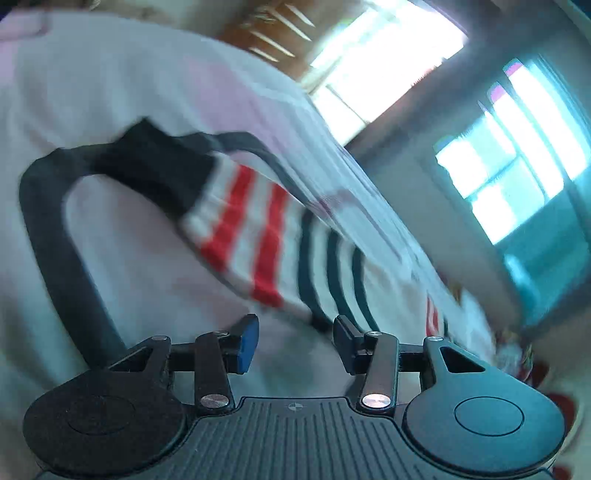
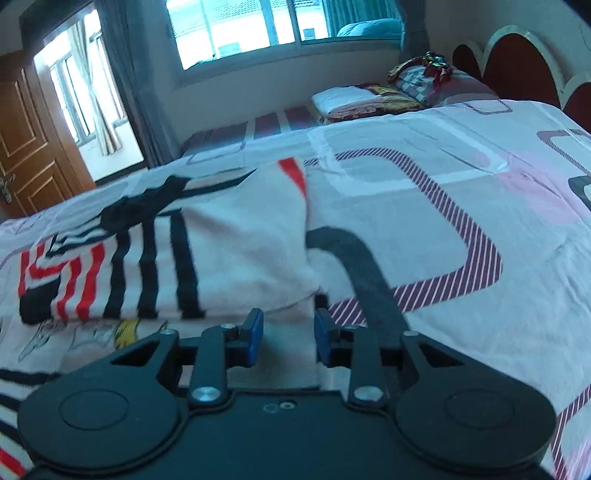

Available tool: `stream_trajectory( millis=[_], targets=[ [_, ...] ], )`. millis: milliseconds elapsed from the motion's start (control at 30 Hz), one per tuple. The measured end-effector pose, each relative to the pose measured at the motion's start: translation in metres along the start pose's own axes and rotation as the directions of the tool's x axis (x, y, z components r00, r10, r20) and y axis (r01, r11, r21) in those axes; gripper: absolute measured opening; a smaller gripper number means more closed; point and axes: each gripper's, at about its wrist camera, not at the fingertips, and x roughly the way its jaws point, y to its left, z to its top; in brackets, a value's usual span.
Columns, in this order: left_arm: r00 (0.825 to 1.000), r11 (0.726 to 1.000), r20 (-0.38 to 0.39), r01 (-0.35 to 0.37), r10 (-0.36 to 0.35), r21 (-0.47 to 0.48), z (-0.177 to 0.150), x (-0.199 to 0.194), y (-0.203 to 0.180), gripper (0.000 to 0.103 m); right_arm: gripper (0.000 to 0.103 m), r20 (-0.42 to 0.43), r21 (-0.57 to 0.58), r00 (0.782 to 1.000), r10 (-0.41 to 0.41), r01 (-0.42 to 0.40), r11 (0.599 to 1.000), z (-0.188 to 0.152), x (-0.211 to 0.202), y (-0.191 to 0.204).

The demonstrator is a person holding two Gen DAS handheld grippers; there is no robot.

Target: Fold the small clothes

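A small white garment with red and dark stripes (image 2: 155, 254) lies folded on the patterned bedsheet (image 2: 461, 206). In the blurred left wrist view its striped sleeve (image 1: 258, 236) with a dark cuff reaches across the sheet just ahead of the fingers. My left gripper (image 1: 295, 343) is open and holds nothing, close above the cloth. My right gripper (image 2: 288, 339) is open and empty at the garment's near edge, with a dark printed band (image 2: 362, 273) of the sheet beside it.
Folded clothes and bedding (image 2: 388, 92) are stacked at the bed's far side by the red headboard (image 2: 517, 62). A window (image 2: 258, 26) and a wooden door (image 2: 29, 147) stand beyond. A second striped piece (image 2: 11, 406) lies at the near left.
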Motion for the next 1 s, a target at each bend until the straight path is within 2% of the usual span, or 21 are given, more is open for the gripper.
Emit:
stream_trajectory(
  millis=[100,167,267,367,400,433,467,533,567,600,667,733,833,933,1000],
  targets=[
    [0.998,0.988,0.058,0.035,-0.027,-0.149,0.011,0.000,0.026,0.046,0.031,-0.004,-0.003,1.000,0.015,-0.015,1.000,0.004,-0.005,0.007],
    [0.995,0.977,0.096,0.050,-0.031,-0.209,0.017,-0.001,0.039,0.046,0.031,0.000,-0.009,1.000,0.020,-0.020,1.000,0.007,-0.009,0.012],
    [0.993,0.971,0.119,0.053,-0.026,-0.233,0.027,0.002,0.048,0.046,0.031,0.012,-0.028,1.000,0.023,-0.022,0.999,0.012,-0.016,0.017],
    [0.994,0.980,0.106,0.028,-0.007,-0.195,0.036,0.010,0.046,0.046,0.031,0.024,-0.032,1.000,0.021,-0.020,0.999,0.016,-0.025,0.016],
    [0.995,0.985,0.100,0.005,0.013,-0.173,0.038,0.013,0.043,0.040,0.031,0.026,-0.028,0.999,0.024,-0.023,0.999,0.016,-0.027,0.015],
    [0.995,0.987,0.094,-0.024,0.040,-0.162,0.041,0.015,0.041,0.013,0.031,0.028,-0.024,0.999,0.028,-0.028,0.999,0.017,-0.029,0.015],
    [0.994,0.984,0.086,-0.059,0.074,-0.167,0.044,0.018,0.040,0.005,0.031,0.030,-0.024,0.999,0.028,-0.027,0.999,0.017,-0.030,0.014],
    [0.994,0.981,0.105,-0.001,0.022,-0.193,0.048,0.015,0.038,0.005,0.031,0.032,-0.023,0.999,0.019,-0.018,1.000,0.018,-0.030,0.014],
    [0.993,0.987,0.114,0.028,-0.010,-0.161,0.049,0.012,0.031,0.005,0.031,0.030,-0.019,0.999,0.016,-0.016,1.000,0.018,-0.030,0.013],
    [0.991,0.990,0.114,0.085,-0.072,-0.109,0.047,0.009,0.017,0.005,0.031,0.030,-0.015,0.999,0.014,-0.014,1.000,0.018,-0.030,0.013],
    [0.979,0.982,0.084,0.186,-0.186,0.008,0.041,0.006,-0.020,0.005,0.031,0.038,-0.004,0.999,0.012,-0.012,1.000,0.017,-0.031,0.011],
    [0.961,0.951,0.046,0.264,-0.274,0.159,0.026,0.004,-0.070,0.005,0.031,0.046,0.011,0.999,0.010,-0.011,1.000,0.016,-0.032,0.008],
    [0.944,0.873,-0.039,0.319,-0.329,0.367,-0.013,0.013,-0.152,0.005,0.032,0.049,0.037,0.999,0.006,-0.007,0.999,0.015,-0.029,0.007],
    [0.939,0.795,-0.131,0.340,-0.318,0.502,-0.063,0.032,-0.222,0.005,0.032,0.053,0.050,0.999,0.010,-0.013,0.999,0.014,-0.027,0.009],
    [0.940,0.725,-0.204,0.340,-0.272,0.599,-0.107,0.049,-0.261,0.005,0.032,0.054,0.058,0.998,0.013,-0.016,0.998,0.012,-0.028,0.009]
  ],
)
